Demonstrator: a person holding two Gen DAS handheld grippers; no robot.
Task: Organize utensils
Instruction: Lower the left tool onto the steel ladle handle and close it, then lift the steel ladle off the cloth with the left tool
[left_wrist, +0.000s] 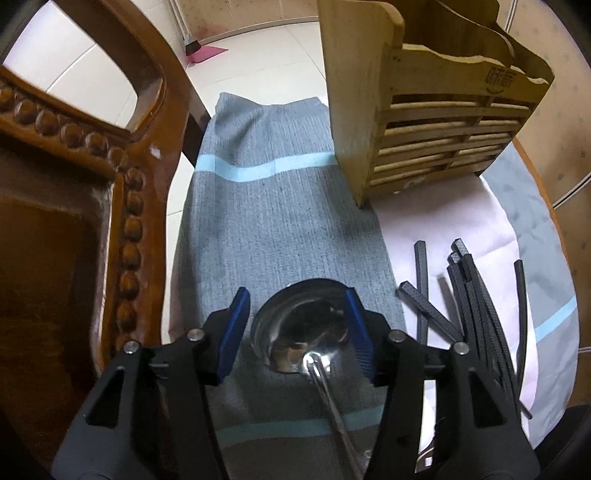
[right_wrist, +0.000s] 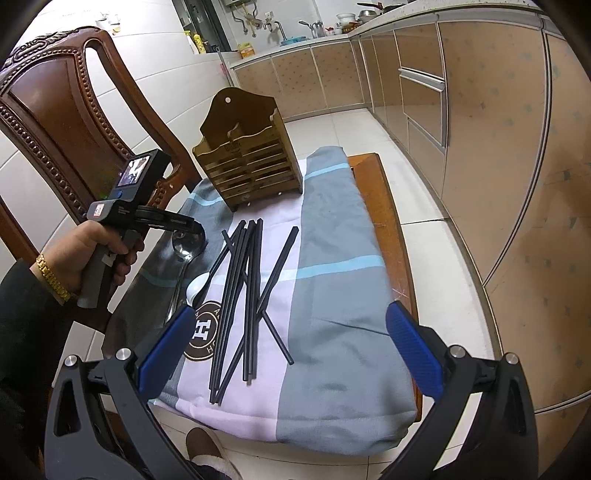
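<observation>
Straddling ladle (left_wrist: 301, 332) bowl, left gripper (left_wrist: 295, 328) unclenched; right gripper (right_wrist: 291, 354) spread wide, empty

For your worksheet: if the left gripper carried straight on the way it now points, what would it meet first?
Most likely the bowl of the steel ladle, which lies between the open fingers of the left gripper, on the grey cloth. Whether the pads already touch it is unclear.

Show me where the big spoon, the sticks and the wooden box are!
Spoon (left_wrist: 295, 332), left wrist view, on its bowl.
Sticks (right_wrist: 242, 291), right wrist view, middle of the pile.
Box (right_wrist: 243, 170), right wrist view, slatted front.
</observation>
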